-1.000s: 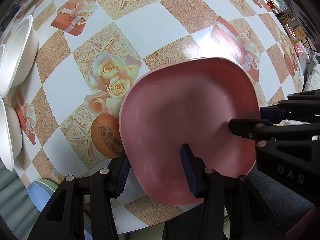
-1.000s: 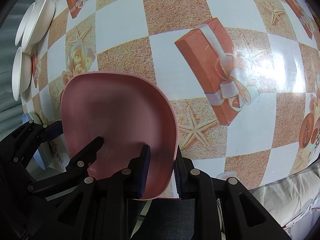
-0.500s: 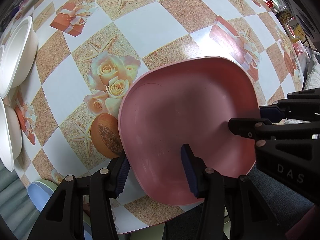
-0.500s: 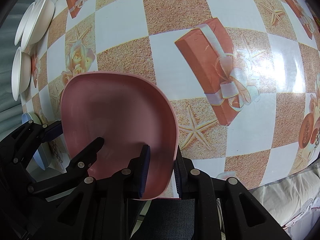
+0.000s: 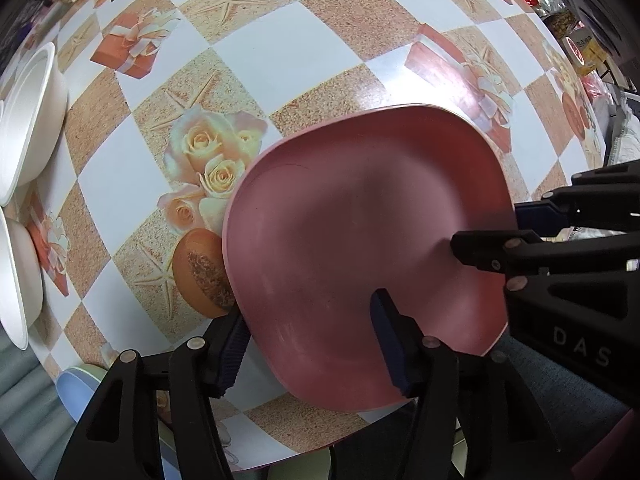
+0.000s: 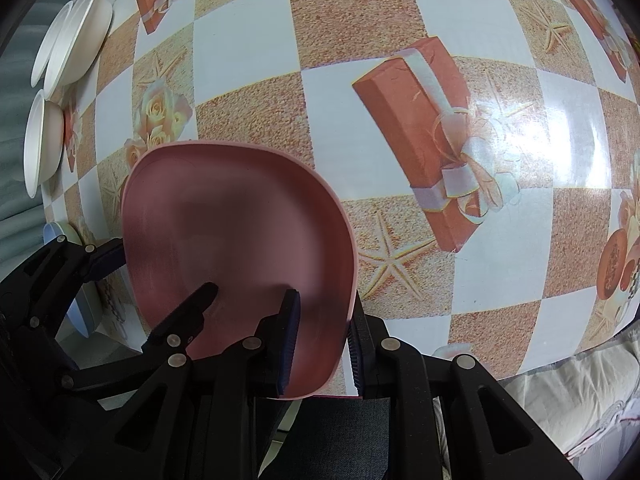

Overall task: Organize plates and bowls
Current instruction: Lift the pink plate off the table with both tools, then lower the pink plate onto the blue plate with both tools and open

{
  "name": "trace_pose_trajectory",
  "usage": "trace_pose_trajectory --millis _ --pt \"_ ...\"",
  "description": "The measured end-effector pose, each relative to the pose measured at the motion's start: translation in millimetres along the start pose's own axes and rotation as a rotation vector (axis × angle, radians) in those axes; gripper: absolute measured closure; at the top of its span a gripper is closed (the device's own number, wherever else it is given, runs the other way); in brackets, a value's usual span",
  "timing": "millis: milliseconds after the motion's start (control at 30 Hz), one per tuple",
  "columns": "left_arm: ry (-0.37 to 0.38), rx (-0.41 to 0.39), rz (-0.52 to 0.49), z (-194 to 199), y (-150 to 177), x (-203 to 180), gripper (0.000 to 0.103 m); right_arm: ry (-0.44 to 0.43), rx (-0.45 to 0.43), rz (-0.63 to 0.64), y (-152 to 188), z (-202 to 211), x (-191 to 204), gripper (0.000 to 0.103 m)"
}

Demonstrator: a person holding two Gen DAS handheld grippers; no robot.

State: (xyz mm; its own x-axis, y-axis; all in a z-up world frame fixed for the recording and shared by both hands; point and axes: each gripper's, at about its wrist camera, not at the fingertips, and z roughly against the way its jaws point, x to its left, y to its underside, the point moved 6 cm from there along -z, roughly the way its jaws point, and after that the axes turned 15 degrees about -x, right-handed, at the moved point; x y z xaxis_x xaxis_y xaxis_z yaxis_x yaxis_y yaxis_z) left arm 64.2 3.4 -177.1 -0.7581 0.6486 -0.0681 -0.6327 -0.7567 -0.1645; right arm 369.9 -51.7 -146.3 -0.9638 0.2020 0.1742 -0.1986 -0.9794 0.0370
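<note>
- White bowls (image 5: 28, 120): set at the far left edge of the counter (image 5: 328, 40), well apart from the plate; seen in both views, and in the right wrist view one of them appears to be nested in another.
- Blue dish (image 5: 74, 390): lying at the near left corner of the counter with a pale green rim beside it; mostly hidden behind the left tongs.
- Left tongs (image 5: 312, 344): pointed down across the plate's near left rim, one pad outside the rim, the other over the plate's inside. The jaws are opening; the rim is between them, but no press on it is seen.
- Pink plate (image 5: 360, 240): at the near edge of the counter, part of it overhanging; whether it rests flat or is carried cannot be told.
- Right tongs (image 6: 320, 336): nearly closed and clamped on the plate's right rim, one pad inside, one outside.
- Step judged: the plate is being handed over, the left releasing, the right taking hold.
- Next move calls for: the left tongs to be cleared off the rim, then the plate to be carried by the right, probably towards the blue dish.
- Views: the left grip gap is shown only by the left wrist view; the right clamp on the rim only by the right wrist view.
</note>
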Motion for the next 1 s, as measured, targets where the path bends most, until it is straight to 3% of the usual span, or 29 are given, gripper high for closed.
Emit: trace_pose_trajectory --millis 100,333,667,1000 --pt "0.003 -0.006 -0.004 0 0 1 0.042 0.008 0.004 0.01 1 -1 2 0.079" --pt "0.011 0.004 0.045 5 11 17 0.061 -0.008 0.059 -0.002 19 -6 12 0.079" --pt "0.008 -0.03 0.066 24 29 39 0.062 -0.026 0.032 0.04 18 10 38 0.079" --pt "-0.01 -0.102 0.113 54 22 62 0.062 -0.01 0.004 0.11 11 24 70 0.079"
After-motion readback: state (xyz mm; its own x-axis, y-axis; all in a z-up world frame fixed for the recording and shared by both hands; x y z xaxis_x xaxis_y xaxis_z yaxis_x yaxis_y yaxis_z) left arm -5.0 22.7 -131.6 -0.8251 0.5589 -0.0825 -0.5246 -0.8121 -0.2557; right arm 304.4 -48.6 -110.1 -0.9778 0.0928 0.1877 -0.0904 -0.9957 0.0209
